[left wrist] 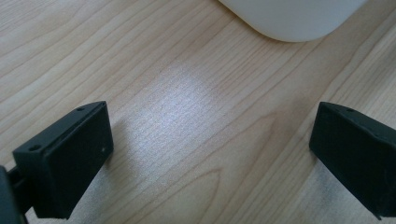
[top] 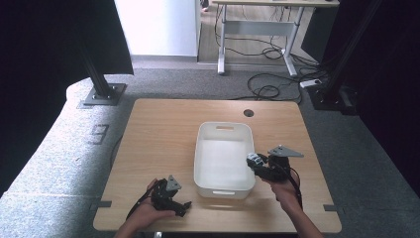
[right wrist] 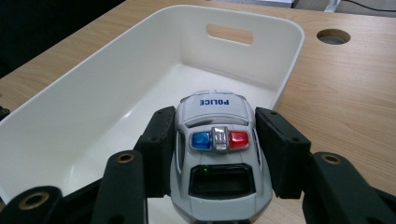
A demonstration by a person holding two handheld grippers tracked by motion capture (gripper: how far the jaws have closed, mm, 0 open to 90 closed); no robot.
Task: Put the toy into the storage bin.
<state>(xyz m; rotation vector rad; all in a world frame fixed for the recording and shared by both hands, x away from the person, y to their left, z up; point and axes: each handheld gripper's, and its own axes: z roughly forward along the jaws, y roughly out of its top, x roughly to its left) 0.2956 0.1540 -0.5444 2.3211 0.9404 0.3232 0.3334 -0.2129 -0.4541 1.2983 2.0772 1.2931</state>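
At the near table edge, left hand (top: 148, 210) rests low on the wood, its left gripper (top: 181, 206) gaping wide over bare table (left wrist: 187, 116), nothing between the jaws. A corner of the white bin (left wrist: 289, 18) sits just ahead of it.

Right of that, right hand (top: 285, 191) holds the right gripper (top: 253, 161) raised at the bin's right wall, nose pointed in toward the basin. Jaws about half closed, pads pressed on both flanks of a toy police car (right wrist: 219, 154): a firm side grip. Car's long axis runs along the gripper's own line, bonnet forward, light bar up, roughly level.

Key relation: the car hangs at the rim of the white bin (right wrist: 140, 79), the open floor lying just ahead and below. Bin's long axis runs away from the person, handle slot at the far end. Right hand is plainly the nearer one; likely a short move inward and down, then release.

Farther off, a round cable hole (right wrist: 333, 36) in the tabletop.
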